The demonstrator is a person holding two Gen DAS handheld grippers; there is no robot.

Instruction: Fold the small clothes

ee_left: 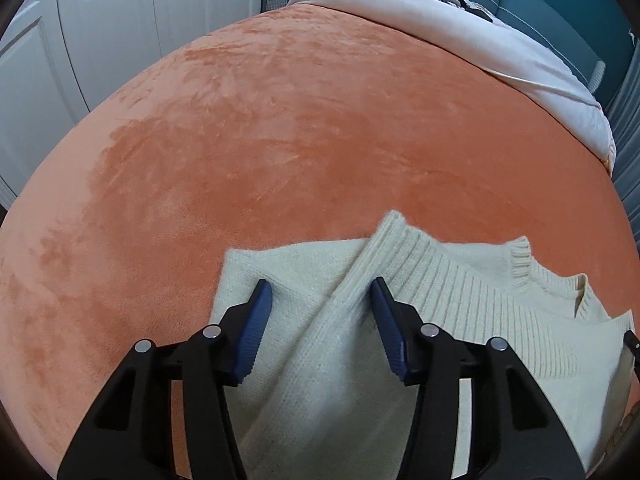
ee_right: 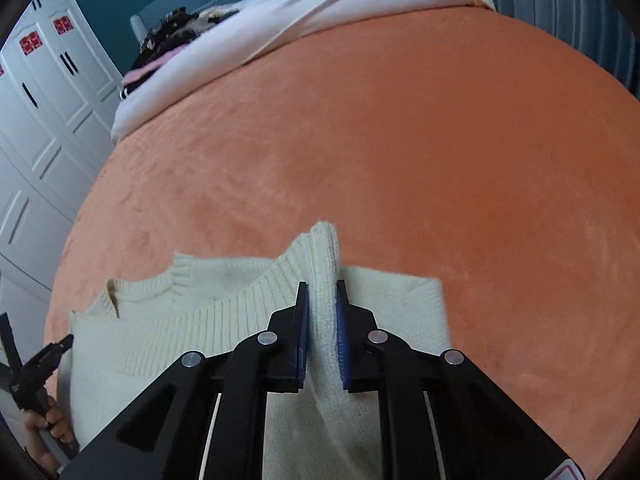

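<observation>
A big orange blanket [ee_left: 280, 140] covers the bed, with a white quilt [ee_left: 460, 40] bunched at the far end. A cream sweater [ee_left: 460, 312] lies flat on the blanket, at the near edge, right under both tools. Its neck hole [ee_right: 136, 284] is at the left in the right wrist view.

A ribbed sleeve [ee_right: 326, 256] lies folded across the body of the sweater. Its long way runs straight ahead, away from the person, in line with the fingers.

The right gripper [ee_right: 322, 304] is nearly closed and pinches that sleeve between its blue pads [ee_right: 303, 320]. The left gripper [ee_left: 322, 292] is wide open and holds nothing. It sits over a sleeve [ee_left: 360, 276] too, which passes between its pads [ee_left: 260, 312] without touching them.

The right hand is the one gripping the sleeve, so I think it leads the next fold
</observation>
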